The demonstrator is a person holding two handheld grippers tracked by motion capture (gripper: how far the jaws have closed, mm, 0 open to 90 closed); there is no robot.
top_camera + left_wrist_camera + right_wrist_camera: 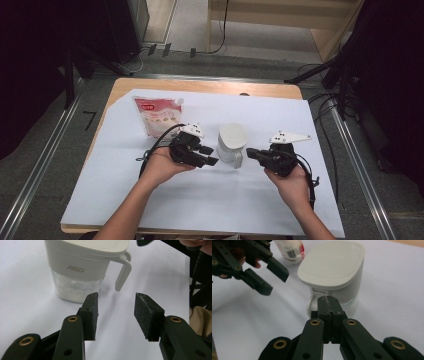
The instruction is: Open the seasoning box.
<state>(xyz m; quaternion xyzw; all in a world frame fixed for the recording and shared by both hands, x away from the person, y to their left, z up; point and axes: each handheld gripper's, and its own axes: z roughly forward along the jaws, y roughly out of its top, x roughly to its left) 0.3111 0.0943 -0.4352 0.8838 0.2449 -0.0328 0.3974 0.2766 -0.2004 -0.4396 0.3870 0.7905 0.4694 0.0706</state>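
Canister (232, 144): white lidded jar with a side handle, mid-bench on the white sheet (150, 200), white powder at its base; stands between both tools, within reach.
Left tool (212, 155): jaws spread, aimed at the handle side, likely to grasp.
Right tool (251, 152): jaws pressed together, empty, just right of the canister.
Pouch (156, 116): far left, lying flat, apart.

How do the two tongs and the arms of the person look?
Both tongs, left and right, are black, with brass-coloured rivets and dark textured pads. Each carries a pale three-cornered plate on top and trails a black cable. The forearms are bare, no sleeves in view.
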